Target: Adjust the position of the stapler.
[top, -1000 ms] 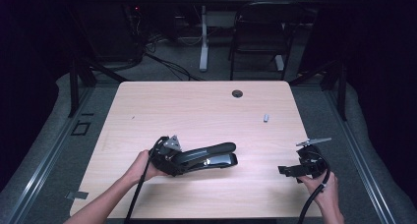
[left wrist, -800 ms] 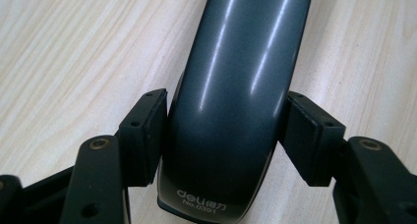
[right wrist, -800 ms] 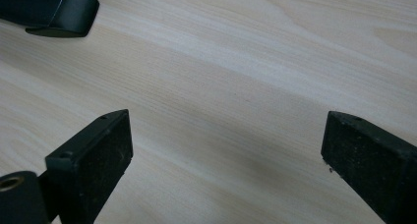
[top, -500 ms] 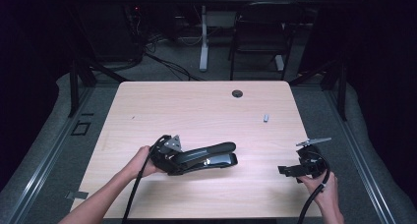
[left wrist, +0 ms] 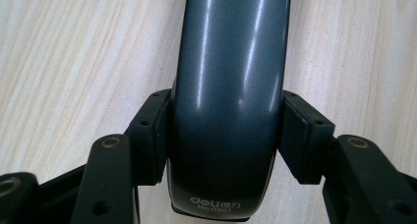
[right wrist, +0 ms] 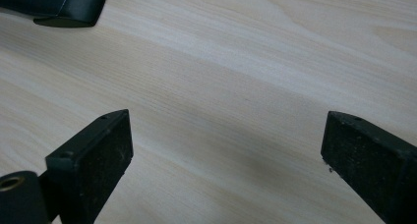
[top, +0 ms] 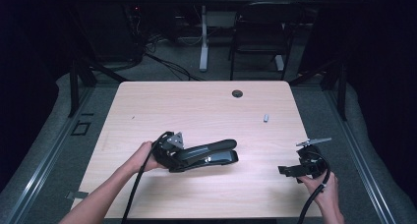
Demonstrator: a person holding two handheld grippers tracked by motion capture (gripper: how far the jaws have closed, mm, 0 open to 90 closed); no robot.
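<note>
Left gripper view: your left gripper (left wrist: pixel 226 135) has just closed its jaws onto the glossy dark-grey plastic stapler (left wrist: pixel 228 86), ready to lift. Toward three o'clock, your right gripper (top: pixel 290 170) waits, jaws apart and empty.

Stapler (left wrist: pixel 228 86), clamped in my left gripper (left wrist: pixel 226 135): top arm looks like moulded plastic, dark grey, smooth and glossy, with long light streaks running down it; pale printed lettering at its rear end. Pads (left wrist: pixel 150 135) either side of the stapler: black, matt, with small screw holes. Brass-coloured metal pivot pin in the link just below the pad.

Table (top: pixel 206 111) under the stapler: pale wood-grain top, smooth, satin sheen, fine straight grain lines.

My right gripper (right wrist: pixel 226 160), well apart from the stapler: pads (right wrist: pixel 105 150) black, matt, slightly gritty on the face.

Small grey piece (top: pixel 266 118) beyond the stapler: too small to tell material.
</note>
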